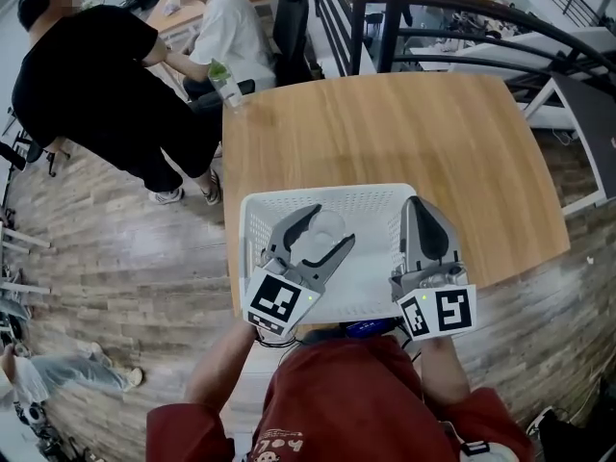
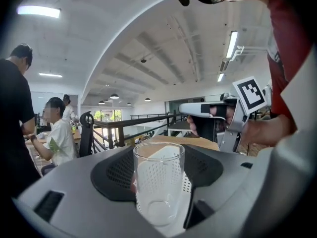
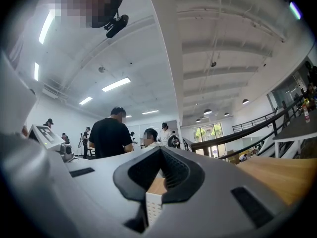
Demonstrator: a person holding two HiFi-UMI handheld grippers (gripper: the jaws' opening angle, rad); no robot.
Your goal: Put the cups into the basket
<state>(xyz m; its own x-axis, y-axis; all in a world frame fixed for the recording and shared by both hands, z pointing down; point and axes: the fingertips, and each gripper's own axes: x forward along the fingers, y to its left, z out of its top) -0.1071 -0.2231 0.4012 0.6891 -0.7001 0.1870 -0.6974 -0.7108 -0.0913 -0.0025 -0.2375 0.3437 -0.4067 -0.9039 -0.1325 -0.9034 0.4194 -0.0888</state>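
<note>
A white perforated basket (image 1: 371, 200) stands at the near edge of the wooden table (image 1: 385, 123). My left gripper (image 1: 330, 225) hangs over the basket's left half, shut on a clear glass cup (image 1: 318, 243). In the left gripper view the cup (image 2: 158, 182) stands upright between the dark pads (image 2: 111, 175), empty. My right gripper (image 1: 423, 205) is over the basket's right side, jaws together and holding nothing. The right gripper view shows its jaws (image 3: 161, 152) shut, with a strip of the basket wall (image 3: 154, 207) below them. The right gripper (image 2: 198, 108) also shows in the left gripper view.
A clear bottle (image 1: 226, 83) with a green top stands at the table's far left corner. Two people (image 1: 106, 94) are beside it, off the table's left edge. A dark railing (image 1: 433, 27) runs behind the table. Wooden floor lies around it.
</note>
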